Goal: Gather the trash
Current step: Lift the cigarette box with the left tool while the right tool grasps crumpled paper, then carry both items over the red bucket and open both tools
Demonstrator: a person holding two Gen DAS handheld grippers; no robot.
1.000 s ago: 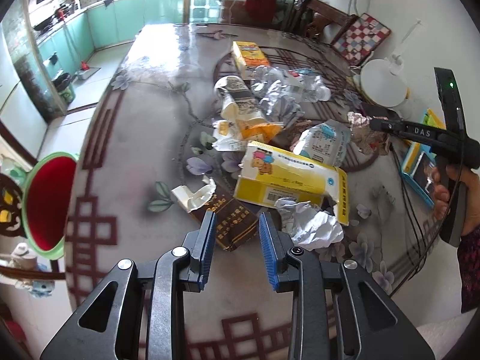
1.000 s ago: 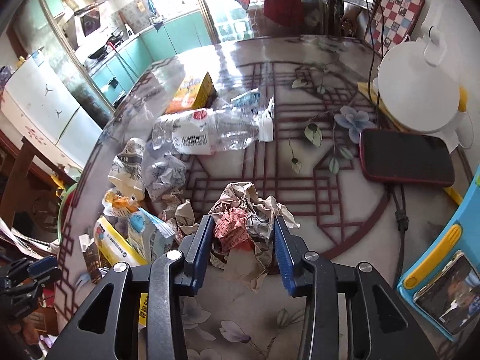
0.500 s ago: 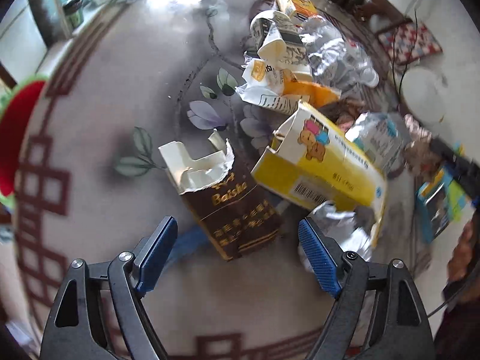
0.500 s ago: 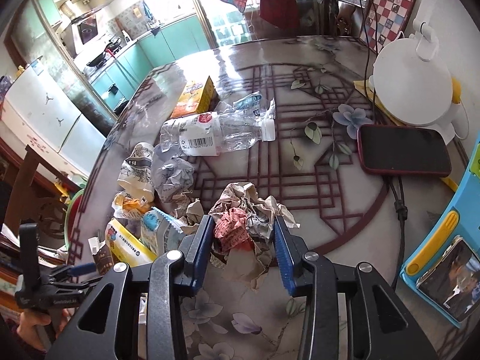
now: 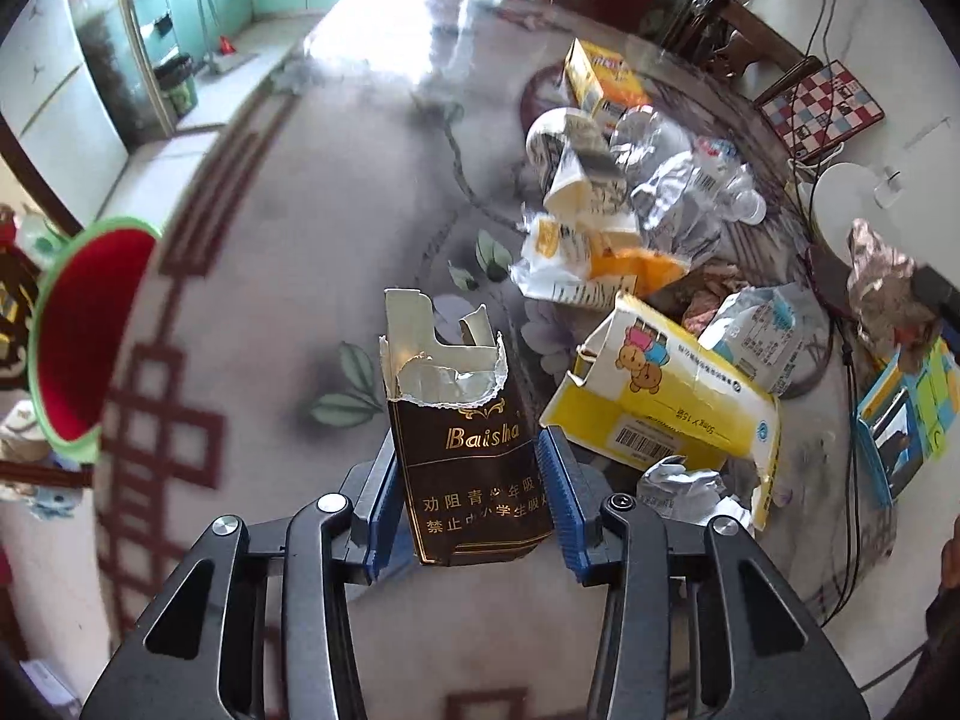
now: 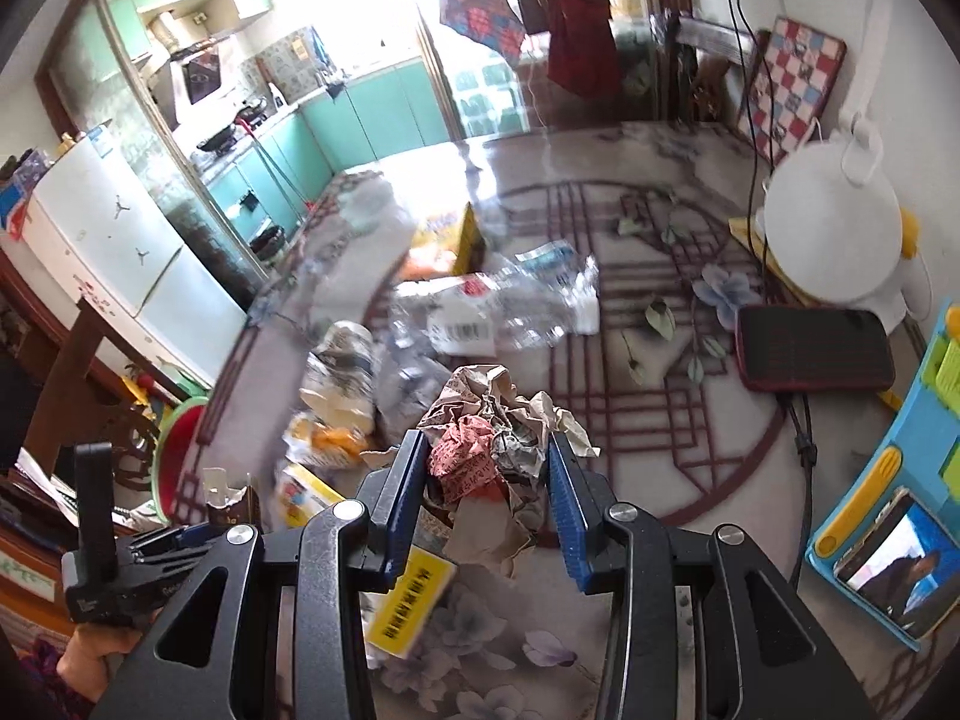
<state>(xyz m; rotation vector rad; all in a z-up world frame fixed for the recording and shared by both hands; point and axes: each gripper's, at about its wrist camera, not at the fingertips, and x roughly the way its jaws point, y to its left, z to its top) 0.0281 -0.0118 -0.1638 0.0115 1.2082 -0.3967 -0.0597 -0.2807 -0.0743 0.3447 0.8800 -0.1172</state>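
Note:
My left gripper point(image 5: 471, 501) is shut on a torn brown cigarette pack point(image 5: 465, 426) and holds it upright above the table. My right gripper point(image 6: 487, 501) is shut on a crumpled paper wad point(image 6: 495, 441) and holds it above the table; the wad also shows at the right of the left wrist view point(image 5: 885, 288). The red bin with a green rim point(image 5: 84, 324) stands off the table's left edge. On the table lie a yellow carton point(image 5: 666, 396), a foil ball point(image 5: 690, 489), a crushed plastic bottle point(image 6: 498, 312) and a paper cup point(image 5: 570, 150).
A dark phone point(image 6: 813, 348) on a cable, a white round appliance point(image 6: 831, 240) and a blue toy holding a phone point(image 6: 900, 510) are at the table's right side. A yellow box point(image 5: 603, 78) lies at the far end. Several wrappers point(image 5: 606, 264) sit mid-table.
My left gripper closed on the brown cigarette pack and lifted it upright off the table. My right gripper, still holding the paper wad, rose higher above the table.

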